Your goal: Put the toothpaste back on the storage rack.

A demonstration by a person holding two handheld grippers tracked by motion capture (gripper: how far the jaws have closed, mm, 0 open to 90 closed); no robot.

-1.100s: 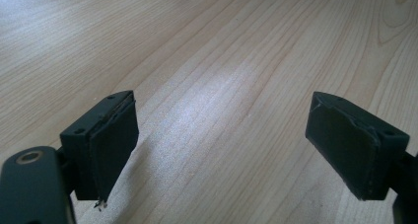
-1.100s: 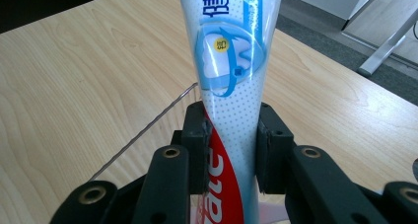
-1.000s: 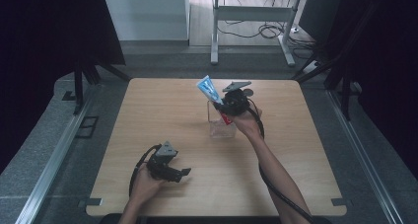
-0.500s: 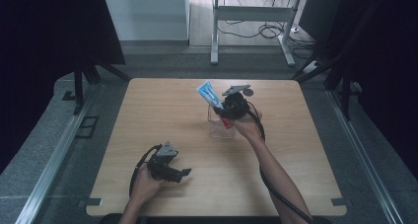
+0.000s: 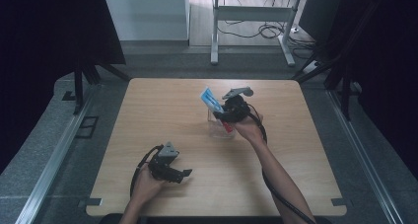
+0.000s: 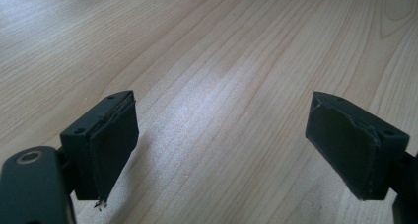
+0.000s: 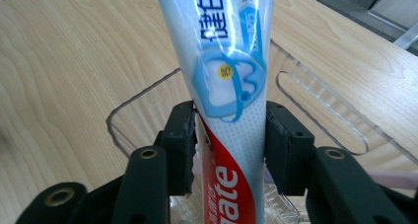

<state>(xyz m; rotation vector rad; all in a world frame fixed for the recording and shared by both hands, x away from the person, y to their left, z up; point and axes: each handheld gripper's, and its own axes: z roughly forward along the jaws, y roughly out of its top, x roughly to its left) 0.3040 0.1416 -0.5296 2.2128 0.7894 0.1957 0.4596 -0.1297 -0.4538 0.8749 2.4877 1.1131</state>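
Clear plastic is forming the walls of the little container (image 7: 148,93) directly ahead of and beneath our right claw (image 7: 229,145), and the toothpaste tube (image 7: 224,66) is standing in it, leaning up and away from the claw. We are keeping the right claw around the tube's lower, red-and-white part; its jaws have just been opening, and they are now sitting partly apart with the tube between them, close against both sides, though we cannot tell whether the pads are still pressing. From above, the right claw (image 5: 227,113) is hanging over the container (image 5: 219,128) with the tube's (image 5: 211,99) blue end sticking out beyond it toward the far-left. Well apart, toward the near edge, we are resting our left claw (image 6: 222,145) low over the bare wooden worktop (image 6: 222,46), its jaws gaping wide with nothing between them. In the high view that left claw (image 5: 178,173) is pointing right along the worktop (image 5: 162,105).
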